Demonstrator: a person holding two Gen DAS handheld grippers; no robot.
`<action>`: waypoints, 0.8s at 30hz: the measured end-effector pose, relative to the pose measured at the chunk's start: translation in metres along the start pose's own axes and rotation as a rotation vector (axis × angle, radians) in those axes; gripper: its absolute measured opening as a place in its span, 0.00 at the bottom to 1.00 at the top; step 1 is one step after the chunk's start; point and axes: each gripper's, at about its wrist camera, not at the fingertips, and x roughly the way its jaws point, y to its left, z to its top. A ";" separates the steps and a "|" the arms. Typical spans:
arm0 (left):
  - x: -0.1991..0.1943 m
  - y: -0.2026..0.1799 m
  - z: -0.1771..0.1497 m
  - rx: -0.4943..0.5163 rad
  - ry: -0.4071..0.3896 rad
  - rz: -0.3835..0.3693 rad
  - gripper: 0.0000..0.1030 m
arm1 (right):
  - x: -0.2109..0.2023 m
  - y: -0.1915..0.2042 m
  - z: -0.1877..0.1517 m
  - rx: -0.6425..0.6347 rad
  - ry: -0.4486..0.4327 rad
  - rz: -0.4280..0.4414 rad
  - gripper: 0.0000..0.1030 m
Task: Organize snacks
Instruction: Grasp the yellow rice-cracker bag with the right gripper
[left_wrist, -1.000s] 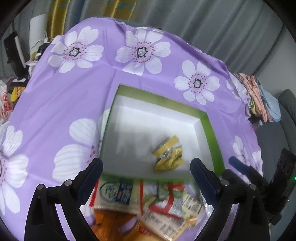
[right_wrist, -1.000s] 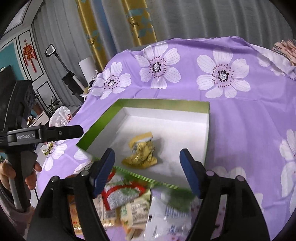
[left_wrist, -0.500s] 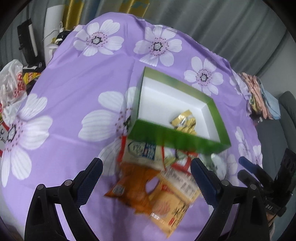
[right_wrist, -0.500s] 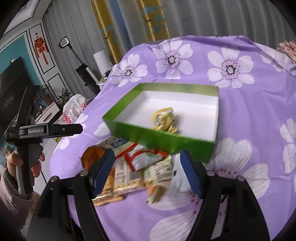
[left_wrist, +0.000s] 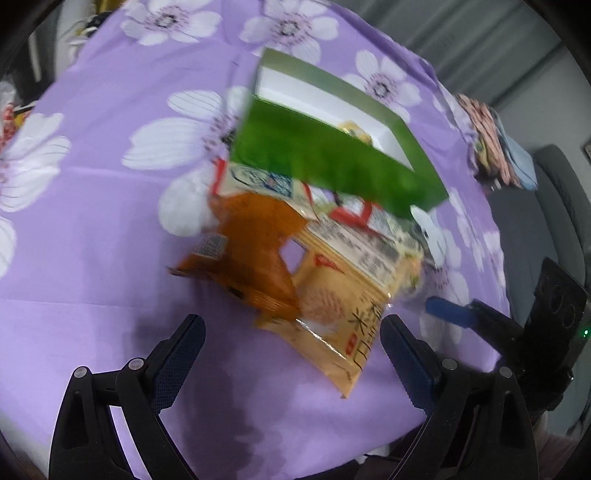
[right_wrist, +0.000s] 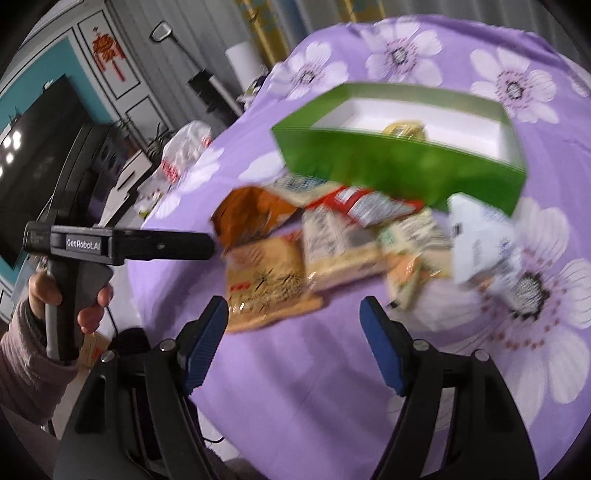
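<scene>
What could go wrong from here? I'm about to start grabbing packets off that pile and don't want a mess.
1. The snack packets overlap: the orange packet lies partly on the beige packet, so closing on one may drag its neighbour.
2. Several packets sit tight against the green box, so a pull could shove it.
3. Both open grippers, left and right, aim at the same pile and could collide.

A green box (left_wrist: 332, 162) sits at upper centre of the frame. Snack packets (left_wrist: 303, 266) lie just below it on the purple floral cloth (left_wrist: 92, 221). The left hand-held gripper (left_wrist: 291, 347) gapes empty at bottom.
</scene>
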 end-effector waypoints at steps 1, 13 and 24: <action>0.003 -0.001 0.000 0.003 0.007 -0.007 0.92 | 0.003 0.003 -0.002 -0.006 0.012 -0.001 0.72; 0.027 -0.010 0.003 0.001 0.013 -0.086 0.92 | 0.027 0.015 -0.009 -0.030 0.069 -0.008 0.72; 0.029 -0.045 -0.015 0.091 0.020 -0.026 0.86 | 0.022 0.002 -0.019 0.009 0.065 -0.019 0.72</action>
